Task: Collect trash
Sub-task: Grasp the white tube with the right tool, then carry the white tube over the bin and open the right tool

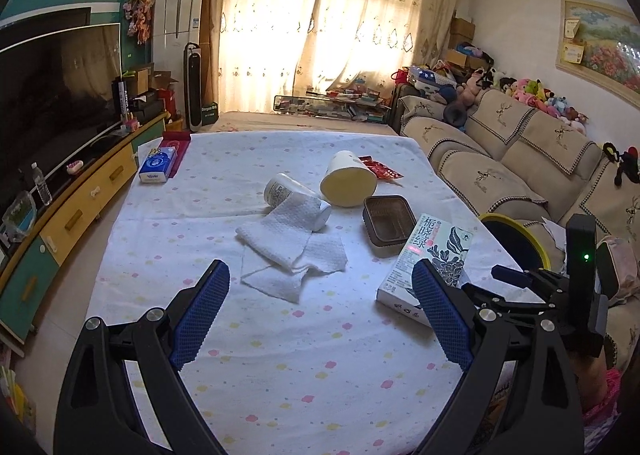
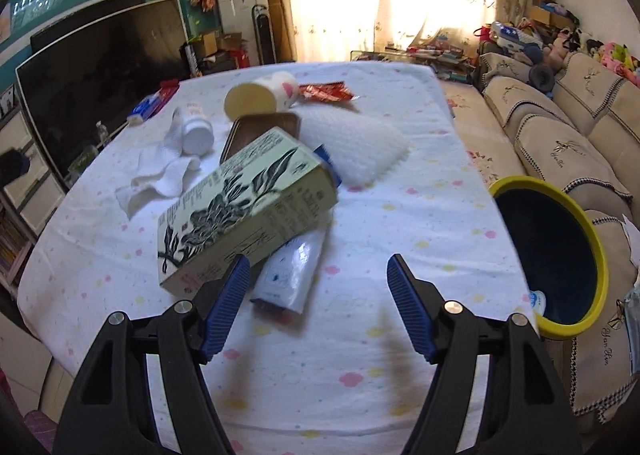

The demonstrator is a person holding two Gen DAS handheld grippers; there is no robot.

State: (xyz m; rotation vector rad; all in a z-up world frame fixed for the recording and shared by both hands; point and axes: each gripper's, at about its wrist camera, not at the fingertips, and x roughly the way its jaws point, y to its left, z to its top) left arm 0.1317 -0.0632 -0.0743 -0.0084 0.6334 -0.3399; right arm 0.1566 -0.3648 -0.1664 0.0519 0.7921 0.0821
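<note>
Landmark: the green tea box (image 2: 248,207), lying on its side on my table (image 2: 420,215) with the spotted white cloth; every place below is given from it.
My left gripper (image 1: 320,295): fingers apart, nothing between them, hanging over bare cloth on the near left of the tea box; its right pad overlaps the box's near end in the left wrist view, contact not certain.
My right gripper (image 2: 318,295): fingers wide apart, nothing held; its left pad sits just at the tea box's near corner, touching or not I cannot tell.
Plastic packet (image 2: 290,275): flat on the cloth, partly tucked under the tea box's near right side, just ahead of my right gripper.
Brown tray (image 2: 264,131): just behind the tea box.
Paper towel (image 1: 288,255): crumpled sheets to the left of the tea box, draped over a white bottle (image 1: 294,193) lying on its side.
Cream cup (image 1: 348,179): tipped over, beyond the tray, mouth facing me.
Red wrapper (image 2: 326,91): far side of the cup, well apart from the tea box.
White pad (image 2: 352,147): right behind the tea box.
Yellow-rimmed bin (image 2: 548,251): right of the tea box, off the table edge, against the sofa (image 2: 560,127).
</note>
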